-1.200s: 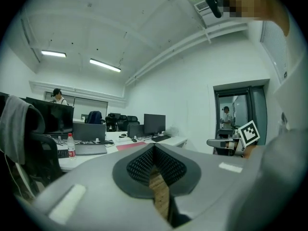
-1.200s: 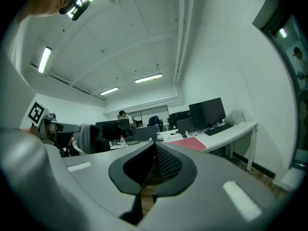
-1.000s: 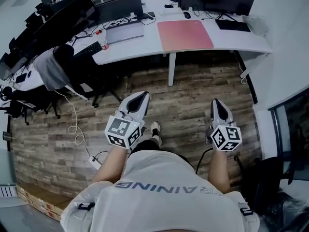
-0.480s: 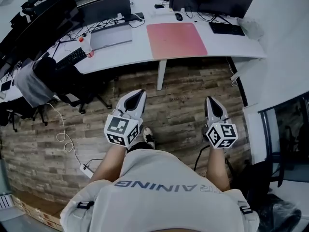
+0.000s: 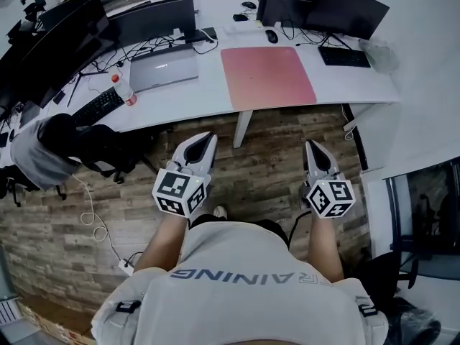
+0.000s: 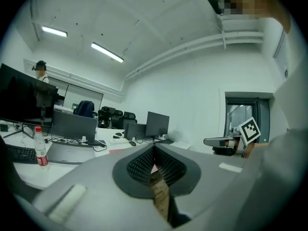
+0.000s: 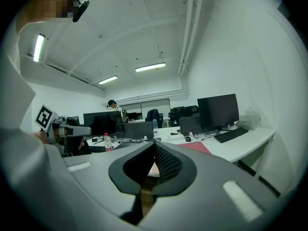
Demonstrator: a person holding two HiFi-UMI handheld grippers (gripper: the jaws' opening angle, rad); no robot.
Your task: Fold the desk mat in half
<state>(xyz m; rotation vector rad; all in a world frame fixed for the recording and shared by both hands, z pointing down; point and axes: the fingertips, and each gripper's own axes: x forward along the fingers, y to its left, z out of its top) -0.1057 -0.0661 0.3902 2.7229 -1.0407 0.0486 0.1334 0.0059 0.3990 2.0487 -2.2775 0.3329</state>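
Nearest to us, at the bottom of the head view, the person's pale T-shirt (image 5: pixel 244 293) is filling the frame, and both forearms are reaching up from it. The left gripper (image 5: pixel 206 139) is hanging left of centre and the right gripper (image 5: pixel 313 144) right of centre. Both are pointing up the frame over the wooden floor (image 5: pixel 266 171), well apart from the worktop. In each gripper's own view we are seeing the jaws pressed together at the tips, pinching nothing.

At the left edge, an office chair (image 5: pixel 93 146) with a grey garment draped over it is standing on the floor.

Beyond that, the white worktop (image 5: pixel 194 99) is curving across the upper frame. The pink desk mat (image 5: pixel 267 77) is lying flat and unfolded on it at upper centre, its near edge running along the worktop's near edge. A grey laptop (image 5: pixel 164 67) is sitting just left of the mat, and a red-capped bottle (image 5: pixel 123 90) is standing further left. Past the mat's far edge a mouse (image 5: pixel 272 36) is resting, with a black keyboard (image 5: pixel 343 56) to the upper right. Dark monitors (image 5: pixel 351 9) are lining the far side.
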